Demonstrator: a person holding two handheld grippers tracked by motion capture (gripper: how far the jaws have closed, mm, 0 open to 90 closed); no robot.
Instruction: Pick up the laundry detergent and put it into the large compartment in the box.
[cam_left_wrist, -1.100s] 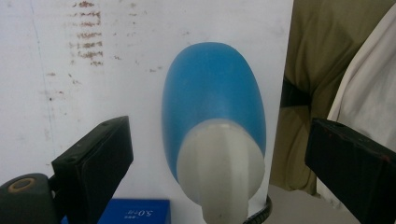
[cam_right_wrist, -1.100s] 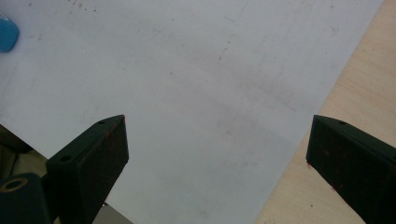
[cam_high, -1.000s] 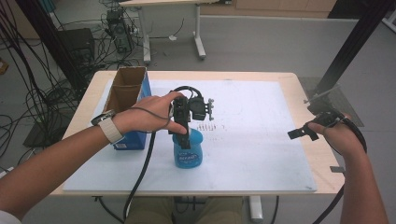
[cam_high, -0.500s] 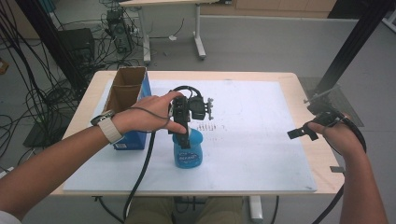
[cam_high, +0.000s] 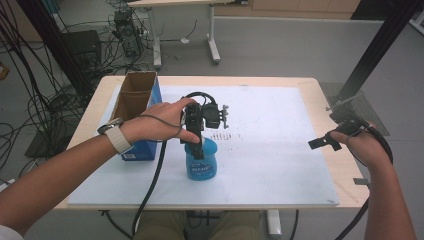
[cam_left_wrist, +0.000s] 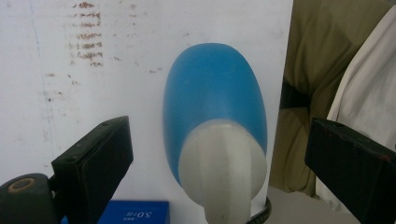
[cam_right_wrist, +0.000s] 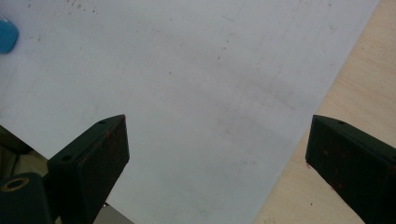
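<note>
A blue bottle (cam_high: 202, 165) with a white cap (cam_left_wrist: 223, 163) stands on the white mat (cam_high: 280, 155) near the table's front. My left gripper (cam_high: 198, 148) points straight down over it. In the left gripper view (cam_left_wrist: 219, 140) the jaws stand wide open on either side of the cap, clear of it, and the bottle's blue body (cam_left_wrist: 212, 93) shows below. My right gripper (cam_high: 324, 143) is held over the mat's right edge, far from the bottle. It is open (cam_right_wrist: 217, 140) with nothing between its jaws.
An open cardboard box with blue sides (cam_high: 136, 112) stands just left of the bottle, under my left forearm. The wooden table (cam_high: 320, 90) shows beyond the mat at the right (cam_right_wrist: 364, 93). A corner of the bottle (cam_right_wrist: 6, 35) lies far off in the right gripper view.
</note>
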